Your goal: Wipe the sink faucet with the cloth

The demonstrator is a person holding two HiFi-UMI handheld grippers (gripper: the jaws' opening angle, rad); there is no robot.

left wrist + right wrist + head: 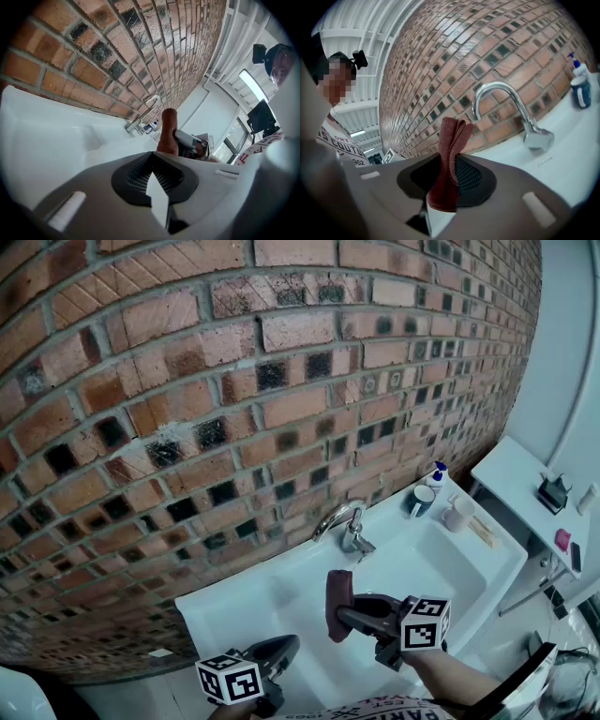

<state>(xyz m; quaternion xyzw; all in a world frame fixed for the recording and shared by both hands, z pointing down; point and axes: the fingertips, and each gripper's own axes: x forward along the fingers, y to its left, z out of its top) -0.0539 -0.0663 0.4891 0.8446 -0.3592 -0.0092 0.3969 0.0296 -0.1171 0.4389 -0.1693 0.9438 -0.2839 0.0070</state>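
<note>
A chrome faucet [343,520] curves out from the brick wall over the white sink [281,601]. My right gripper [343,617] is shut on a dark red cloth [337,604], held upright over the basin a short way in front of the faucet. In the right gripper view the folded cloth [449,161] stands up between the jaws with the faucet [512,111] beyond it, apart from it. My left gripper [284,650] sits low at the sink's near edge, jaws shut and empty. The left gripper view shows the cloth [168,132] and faucet [143,112] further off.
On the sink's back right corner stand a dark mug [421,500], a soap pump bottle [437,475] and a pale cup [457,514]. A white side table [525,498] with small items stands to the right. The brick wall [234,381] rises right behind the faucet.
</note>
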